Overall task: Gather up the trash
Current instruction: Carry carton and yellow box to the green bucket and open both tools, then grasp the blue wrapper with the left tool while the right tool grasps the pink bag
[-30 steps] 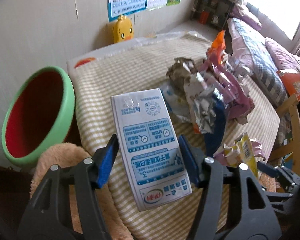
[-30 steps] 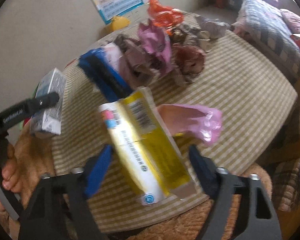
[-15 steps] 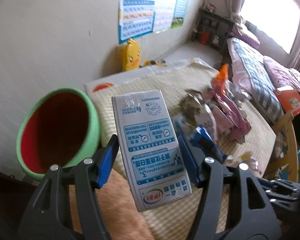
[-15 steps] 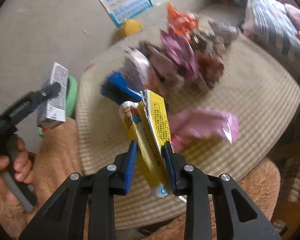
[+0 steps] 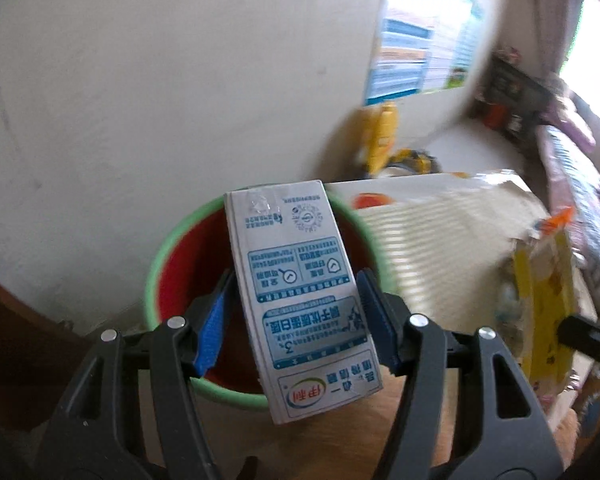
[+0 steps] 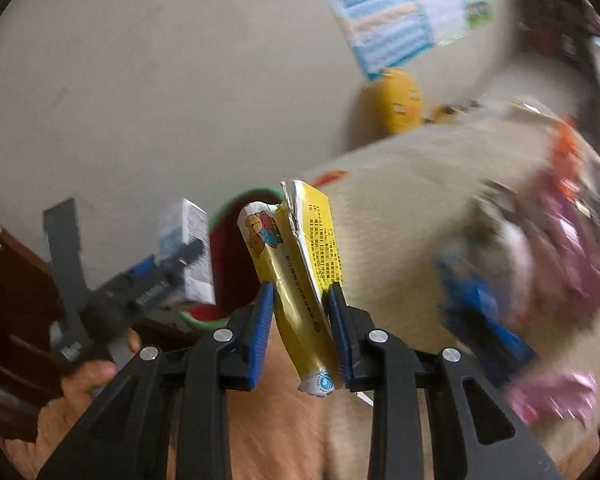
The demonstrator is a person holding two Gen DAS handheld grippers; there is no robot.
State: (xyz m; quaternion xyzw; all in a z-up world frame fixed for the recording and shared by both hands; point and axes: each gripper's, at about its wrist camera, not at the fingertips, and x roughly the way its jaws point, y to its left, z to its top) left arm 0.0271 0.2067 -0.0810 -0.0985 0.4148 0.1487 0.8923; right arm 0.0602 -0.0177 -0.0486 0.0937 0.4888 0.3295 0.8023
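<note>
So the left gripper point(image 5: 296, 316) is clamped on a white and blue milk carton point(image 5: 300, 296), blue pads squeezing it from both sides. The carton sits tilted in front of the mouth of a green bin with a red inside point(image 5: 180, 280), which stands by the wall, next to the table with the striped cloth point(image 5: 440, 240).

The right gripper point(image 6: 300, 320) is pinched tight on a flattened yellow wrapper point(image 6: 300, 264) with a little bear printed on it. That one sticks up out of the fingers, with the green bin's rim point(image 6: 256, 193) right behind its top end. From this side you can also see the left gripper point(image 6: 156, 276) with the carton point(image 6: 188, 252) just beside the bin.

Off to the right on the cloth there's a blurry heap of pink and blue wrappers point(image 6: 540, 264). A yellow duck toy point(image 6: 396, 100) sits by the wall under a poster point(image 6: 392, 8). Nothing sits between either piece and the bin opening.
</note>
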